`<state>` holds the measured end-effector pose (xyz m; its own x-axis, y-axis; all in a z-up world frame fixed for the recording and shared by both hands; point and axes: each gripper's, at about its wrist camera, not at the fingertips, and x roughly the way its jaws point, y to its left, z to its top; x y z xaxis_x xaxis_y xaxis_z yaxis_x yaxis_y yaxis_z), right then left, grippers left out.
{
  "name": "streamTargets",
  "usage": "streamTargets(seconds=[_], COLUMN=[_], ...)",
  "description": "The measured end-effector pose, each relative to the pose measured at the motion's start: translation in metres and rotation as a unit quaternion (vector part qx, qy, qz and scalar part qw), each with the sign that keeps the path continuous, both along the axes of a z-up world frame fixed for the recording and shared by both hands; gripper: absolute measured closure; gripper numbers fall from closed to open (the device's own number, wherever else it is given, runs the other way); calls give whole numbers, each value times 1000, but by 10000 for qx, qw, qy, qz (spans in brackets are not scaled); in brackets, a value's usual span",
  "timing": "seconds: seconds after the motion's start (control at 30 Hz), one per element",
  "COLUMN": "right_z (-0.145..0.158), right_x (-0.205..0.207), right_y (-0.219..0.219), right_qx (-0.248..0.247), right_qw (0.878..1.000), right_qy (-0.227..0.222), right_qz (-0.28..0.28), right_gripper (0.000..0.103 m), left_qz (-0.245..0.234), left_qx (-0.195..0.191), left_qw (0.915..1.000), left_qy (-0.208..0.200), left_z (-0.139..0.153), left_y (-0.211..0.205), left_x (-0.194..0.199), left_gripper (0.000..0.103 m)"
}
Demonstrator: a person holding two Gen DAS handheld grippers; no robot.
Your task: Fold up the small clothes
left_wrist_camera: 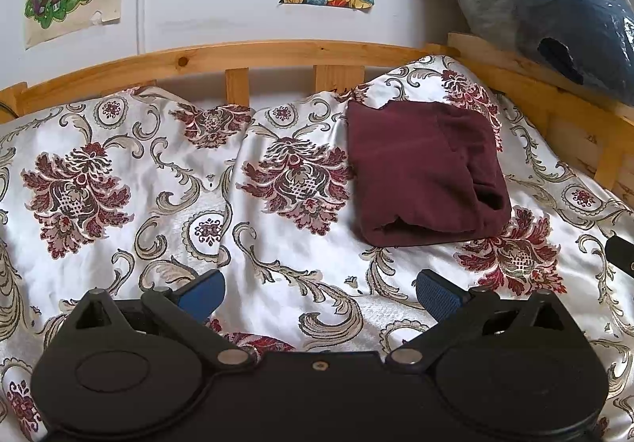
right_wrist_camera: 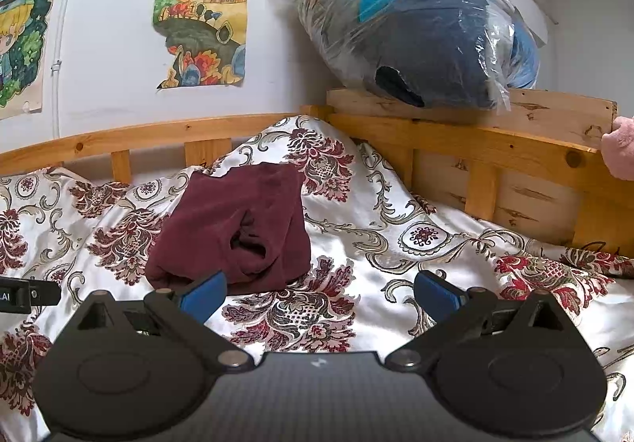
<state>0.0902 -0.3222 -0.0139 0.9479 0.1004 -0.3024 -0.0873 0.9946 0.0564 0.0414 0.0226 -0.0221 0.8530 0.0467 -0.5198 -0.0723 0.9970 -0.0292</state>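
Left tongs [left_wrist_camera: 321, 289] and right tongs [right_wrist_camera: 319, 289] both gape wide and empty above the bed [left_wrist_camera: 119, 184]. We see the folded maroon garment [left_wrist_camera: 424, 172] lying near the headboard; soft and light, we judge it best pinched along a thick folded edge.

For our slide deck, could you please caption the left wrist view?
Open left gripper hovers over the floral bedspread, facing a folded maroon garment near the wooden bed rail.

floral bedspread [left_wrist_camera: 166, 180], wooden rail [left_wrist_camera: 253, 54], perhaps bagged bedding [right_wrist_camera: 428, 30]
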Motion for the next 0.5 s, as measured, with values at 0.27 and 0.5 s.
streamTargets(seconds=[0.27,0.5], right_z=[0,0], right_x=[0,0], right_y=[0,0], right_qx=[4,-1], right_qw=[10000,10000], right_qy=[1,6], right_qz=[3,2], right_gripper=[0,0], left_qz=[-25,-26], left_qx=[10,3], left_qw=[10000,10000], left_qy=[4,14], left_z=[0,0], left_y=[2,2], left_x=[0,0], left_gripper=[1,1])
